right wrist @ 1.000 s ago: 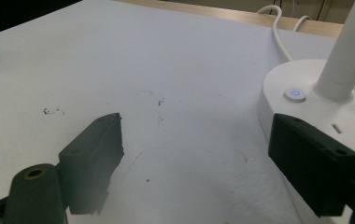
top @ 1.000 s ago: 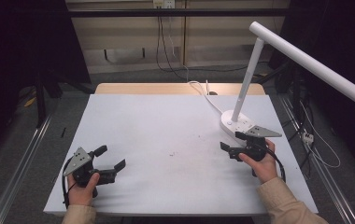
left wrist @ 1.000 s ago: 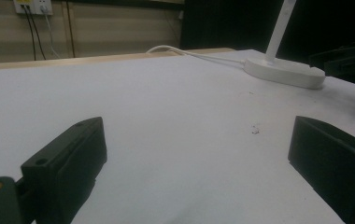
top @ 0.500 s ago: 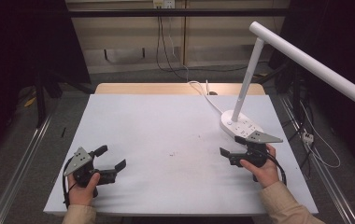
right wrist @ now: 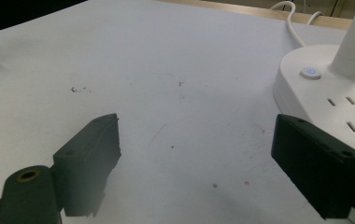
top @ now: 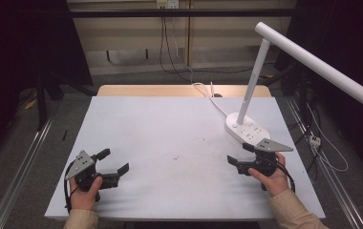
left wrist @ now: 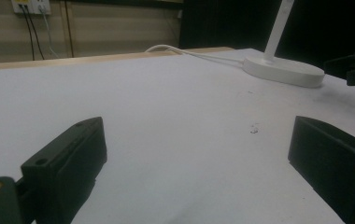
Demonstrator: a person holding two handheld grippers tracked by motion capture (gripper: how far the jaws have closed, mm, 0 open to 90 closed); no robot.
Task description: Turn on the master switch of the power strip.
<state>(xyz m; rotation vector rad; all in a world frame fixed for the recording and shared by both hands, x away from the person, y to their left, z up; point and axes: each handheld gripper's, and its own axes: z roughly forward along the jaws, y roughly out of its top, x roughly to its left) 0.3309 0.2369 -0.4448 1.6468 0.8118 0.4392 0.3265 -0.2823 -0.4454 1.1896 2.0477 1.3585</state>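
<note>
My left gripper (top: 114, 161) rests low over the white table sheet (top: 170, 133) at the near left, held by a hand. Its jaws stand wide apart with nothing between them, as the left gripper view (left wrist: 196, 154) confirms. My right gripper (top: 237, 152) is at the near right, just in front of the white desk lamp's base (top: 246, 130) and pointing left. It is open too, with bare sheet between its jaws (right wrist: 196, 149). In the right gripper view the lamp base (right wrist: 325, 88) lies just beyond the right jaw, its power button (right wrist: 309, 72) lit.
The lamp's stem rises from the base and its long white arm (top: 323, 67) reaches out over the table's right edge. Its white cable (top: 213, 98) runs to the far edge. Small dark specks (top: 176, 156) mark the sheet's middle. Cables hang along the back wall.
My right gripper has drifted a little toward the table's near edge, away from the lamp base. The left gripper has stayed where it was.
</note>
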